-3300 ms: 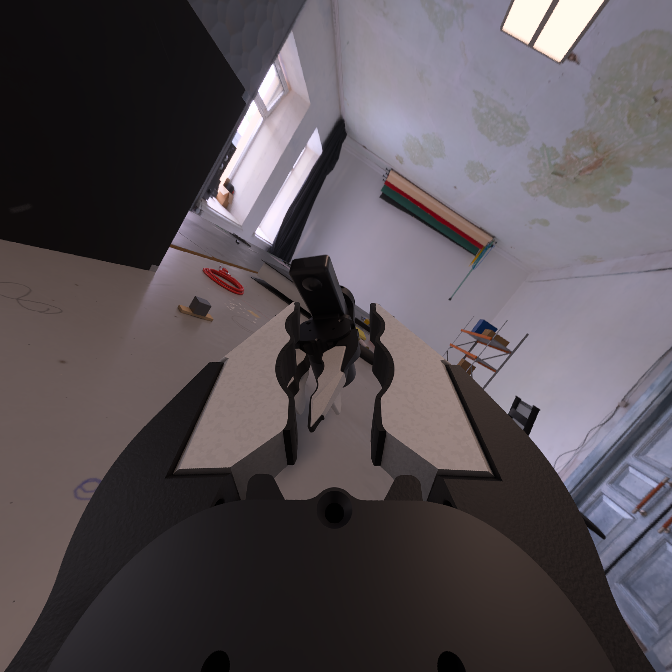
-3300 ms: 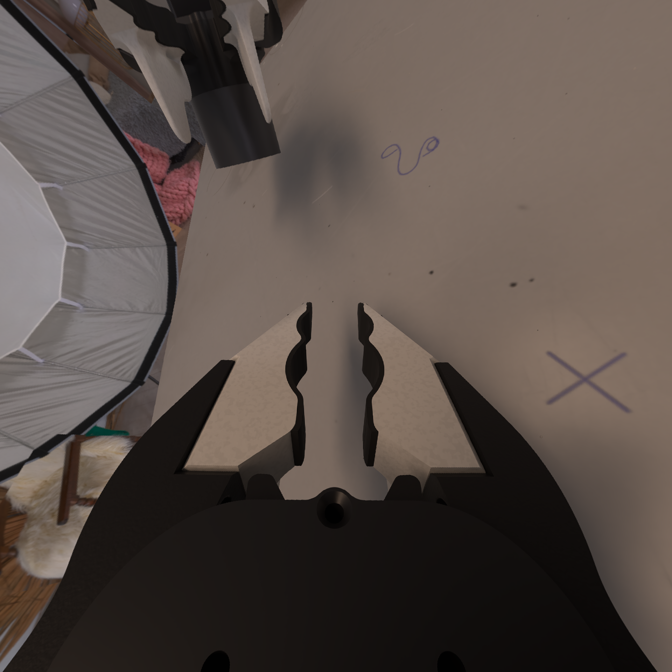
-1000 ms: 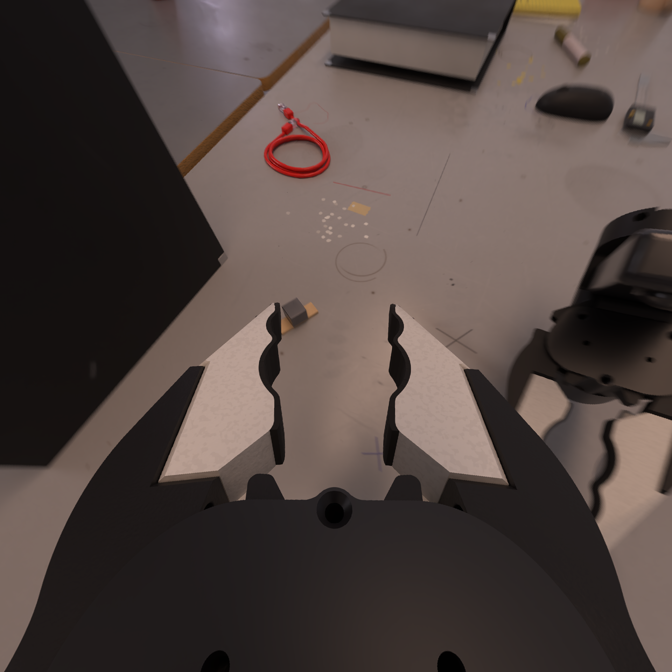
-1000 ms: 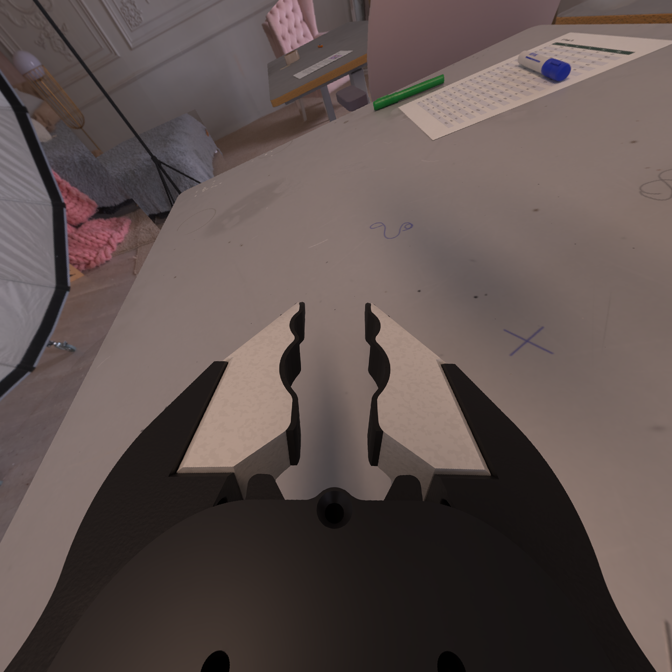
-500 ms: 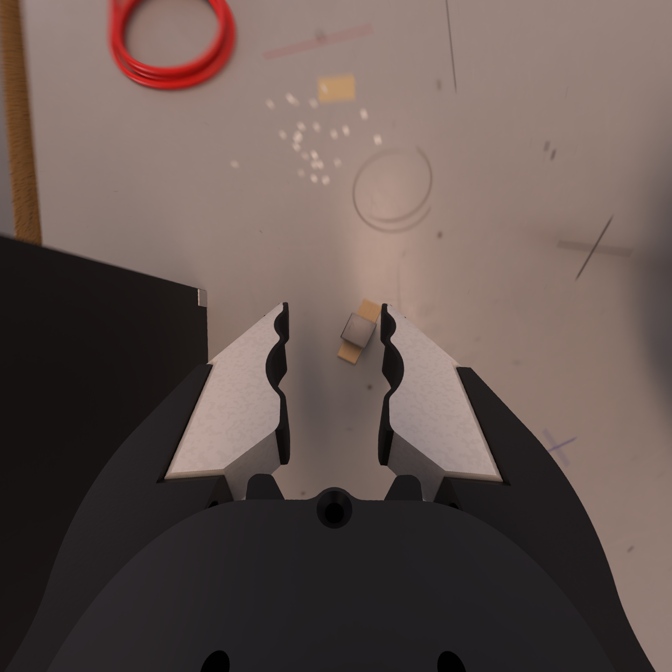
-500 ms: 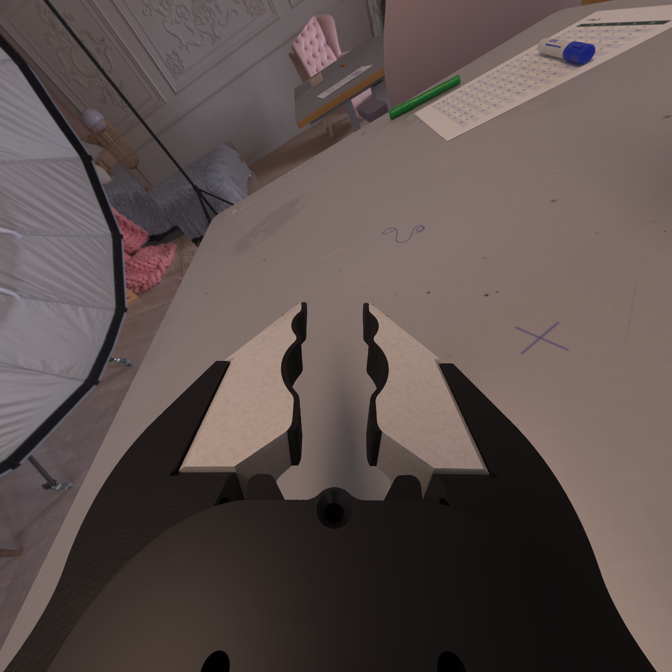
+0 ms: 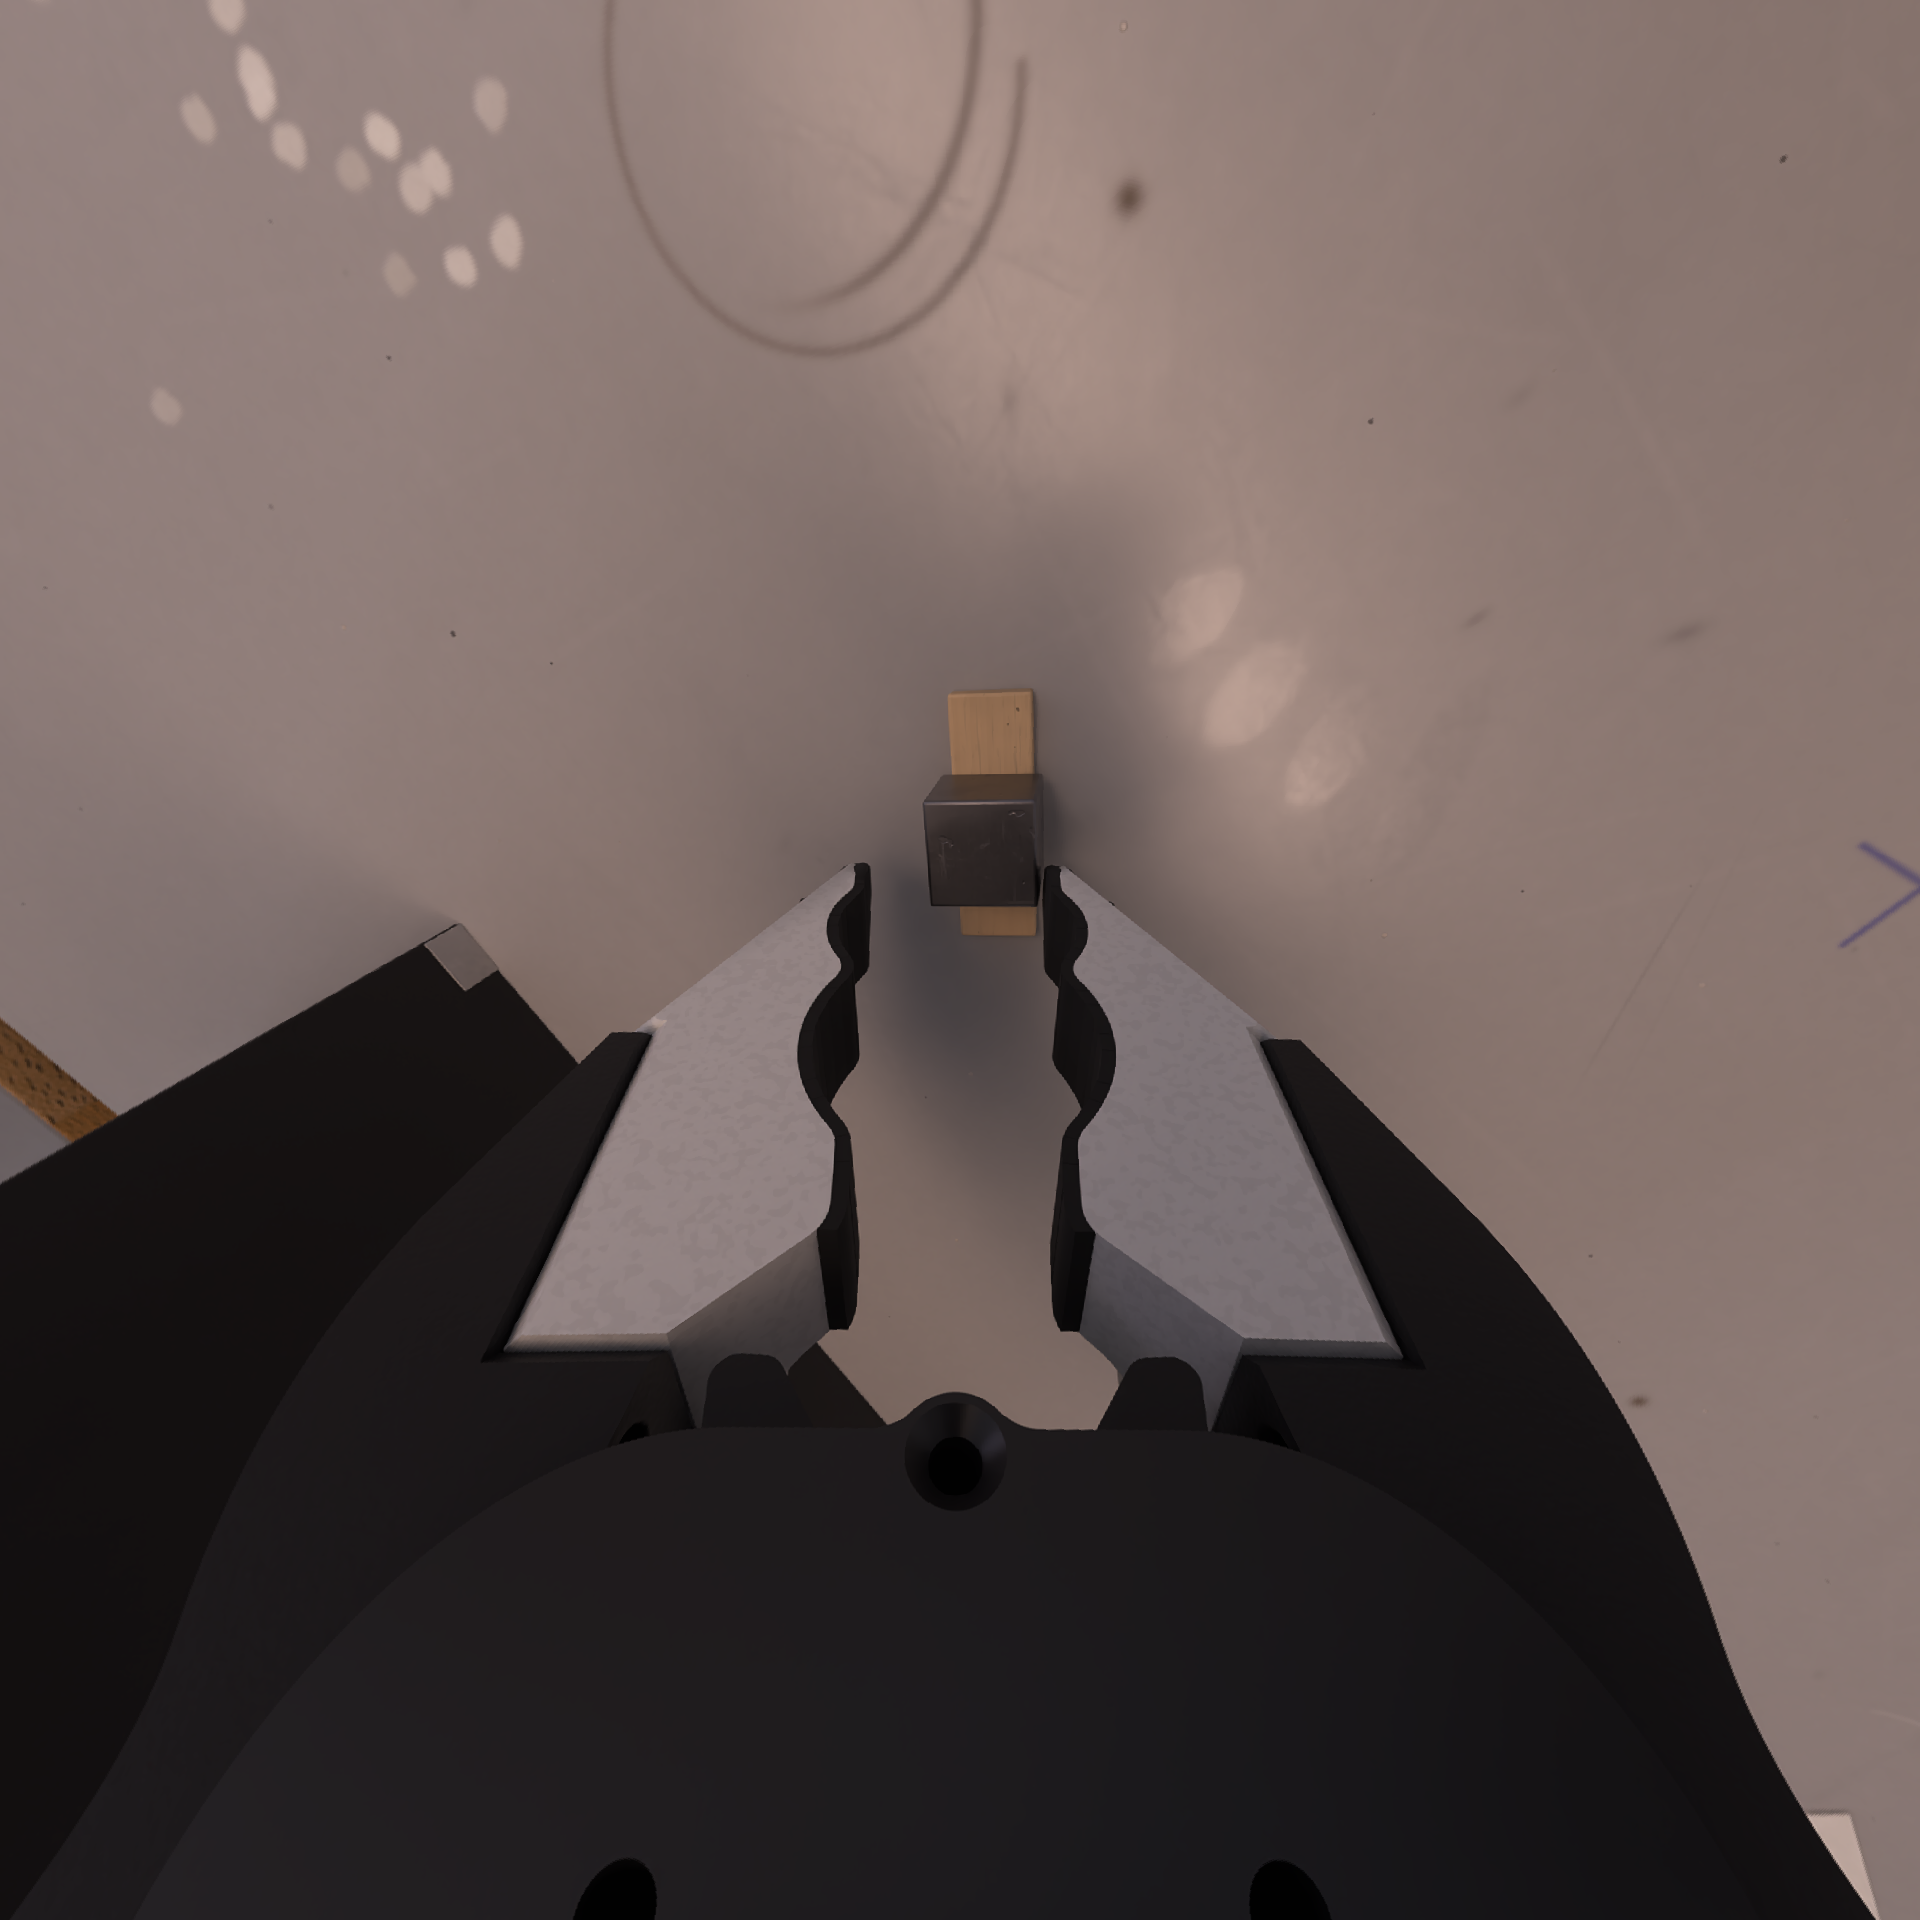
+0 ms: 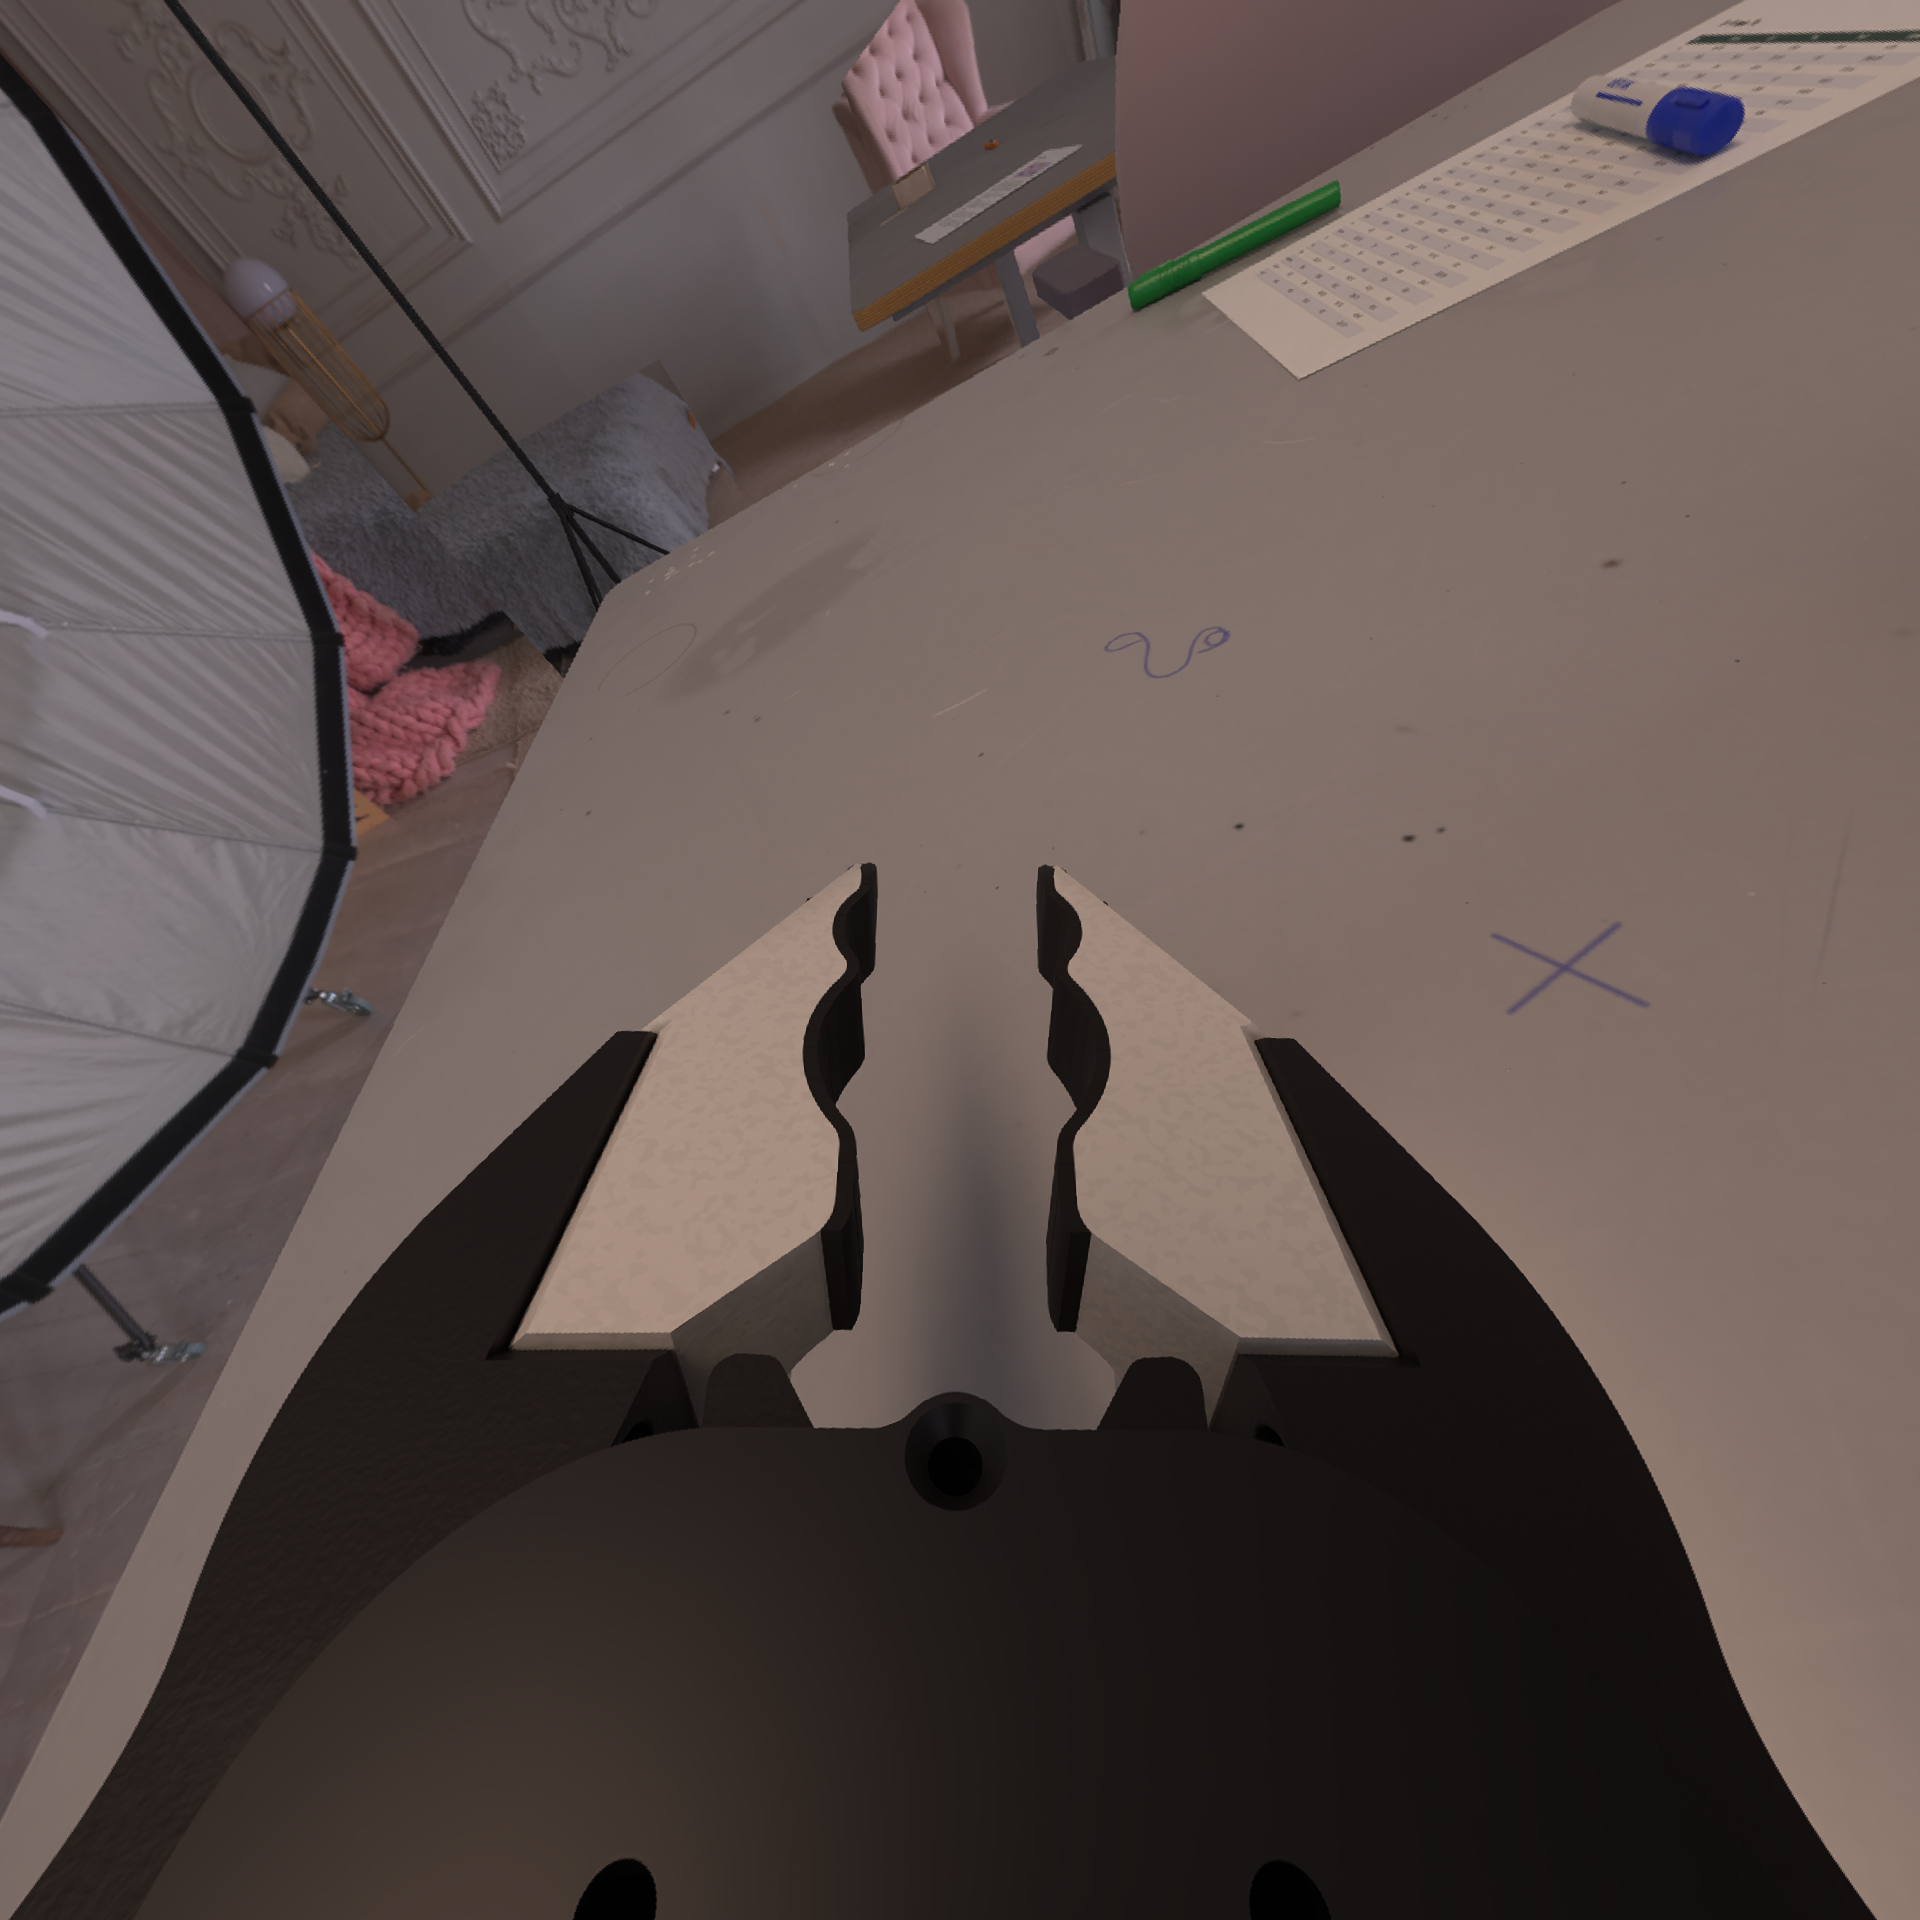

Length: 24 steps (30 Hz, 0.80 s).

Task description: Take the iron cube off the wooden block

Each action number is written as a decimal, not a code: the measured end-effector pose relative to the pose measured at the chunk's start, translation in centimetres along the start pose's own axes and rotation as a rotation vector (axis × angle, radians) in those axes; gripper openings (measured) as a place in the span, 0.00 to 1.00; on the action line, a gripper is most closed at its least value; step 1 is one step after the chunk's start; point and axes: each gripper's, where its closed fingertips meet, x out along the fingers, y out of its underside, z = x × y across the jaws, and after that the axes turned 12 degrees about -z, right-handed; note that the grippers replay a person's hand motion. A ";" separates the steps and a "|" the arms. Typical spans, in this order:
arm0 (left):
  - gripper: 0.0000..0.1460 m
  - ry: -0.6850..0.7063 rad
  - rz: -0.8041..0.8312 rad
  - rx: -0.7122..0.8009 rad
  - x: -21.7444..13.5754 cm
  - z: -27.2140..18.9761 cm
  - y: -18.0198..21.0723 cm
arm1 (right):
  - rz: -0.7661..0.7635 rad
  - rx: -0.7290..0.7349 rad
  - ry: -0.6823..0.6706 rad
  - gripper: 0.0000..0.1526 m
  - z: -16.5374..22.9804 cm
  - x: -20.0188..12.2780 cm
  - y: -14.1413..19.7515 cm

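Observation:
In the left wrist view a dark grey iron cube [image 7: 982,852] sits on a thin flat wooden block [image 7: 992,732], whose ends stick out above and below the cube. My left gripper [image 7: 956,883] is open, looks straight down on them, and its fingertips stand just short of the cube; the cube lies close to the right fingertip [image 7: 1051,883]. My right gripper [image 8: 956,883] is open and empty over bare table; cube and block do not show in its view.
A black box [image 7: 260,1143] stands at the left of my left gripper. In the right wrist view a green marker [image 8: 1231,247], a printed sheet [image 8: 1507,218] and a blue-capped eraser [image 8: 1662,112] lie far off. The table edge [image 8: 499,831] runs at left, with a softbox [image 8: 135,727] beyond.
My left gripper has come down closer over the cube and block and turned, so the block now lies lengthwise ahead. Its jaws stand a little narrower. My right gripper has barely shifted.

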 end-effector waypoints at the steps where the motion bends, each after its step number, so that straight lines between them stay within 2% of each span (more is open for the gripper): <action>1: 0.22 0.009 0.005 0.002 0.0 0.0 0.0 | -0.001 0.003 -0.001 0.20 0.0 0.0 0.0; 8: 0.16 0.102 -0.003 -0.095 0.2 -0.6 -0.1 | 0.007 0.007 -0.009 0.20 0.1 0.1 0.1; 12: 0.14 0.090 -0.003 -0.142 0.1 -0.4 0.0 | 0.003 0.016 -0.012 0.20 0.0 0.0 0.0; 14: 0.14 0.050 -0.006 -0.161 -0.2 0.0 0.2 | 0.002 0.019 -0.012 0.20 0.0 0.0 0.0; 19: 0.14 -0.100 -0.149 -0.260 -2.9 1.4 -0.3 | 0.002 0.019 -0.012 0.20 0.0 0.0 0.0; 24: 0.14 -0.293 -0.438 -0.399 -8.0 2.7 -2.1 | 0.002 0.014 -0.011 0.20 0.0 0.0 0.0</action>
